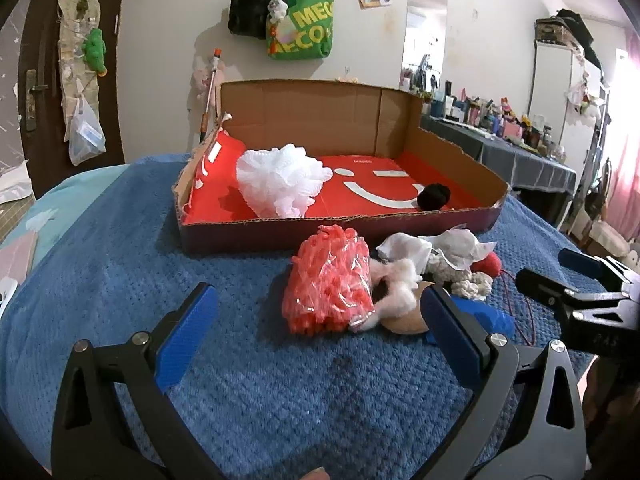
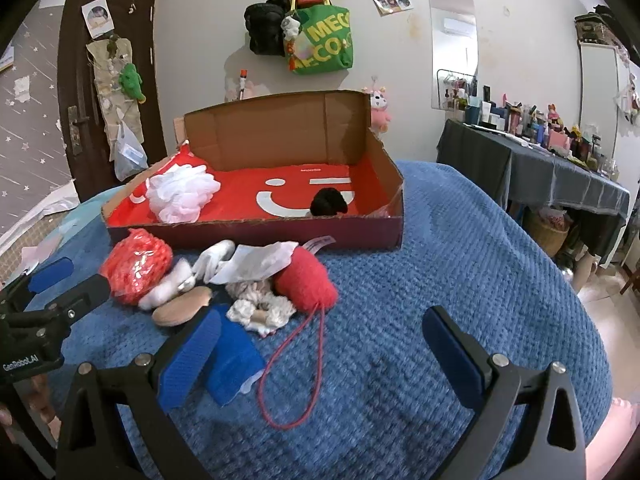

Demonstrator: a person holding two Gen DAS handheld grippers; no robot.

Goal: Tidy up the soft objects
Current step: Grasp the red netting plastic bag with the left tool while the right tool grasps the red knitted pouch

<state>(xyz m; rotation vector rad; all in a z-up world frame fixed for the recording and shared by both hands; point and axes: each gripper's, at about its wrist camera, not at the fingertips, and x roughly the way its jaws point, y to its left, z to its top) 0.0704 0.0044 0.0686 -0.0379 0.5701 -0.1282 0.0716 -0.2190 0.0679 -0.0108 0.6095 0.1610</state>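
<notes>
Claws both spread wide and empty over the blue blanket (image 2: 460, 280): left claw (image 1: 320, 320), then right claw (image 2: 320, 356). Soft pile lies before the cardboard box (image 2: 256, 232): orange mesh bundle (image 1: 330, 280), white cloth (image 2: 248, 264), red yarn ball (image 2: 306, 280). White pouf (image 1: 280, 178) and black ball (image 1: 433, 197) sit inside.

Home bedroom; bed under blue textured blanket (image 2: 460, 272) is landmark; behind bed, wall hung with green tote bag (image 2: 324, 40), black backpack (image 2: 266, 28), pinned photos, narrow mirror (image 2: 454, 44); left of bed, dark wooden door (image 2: 80, 92) with hanging organizer, plush toy; right of bed, grey-clothed table (image 2: 560, 176) crowded with bottles, cosmetics, figurines.
</notes>
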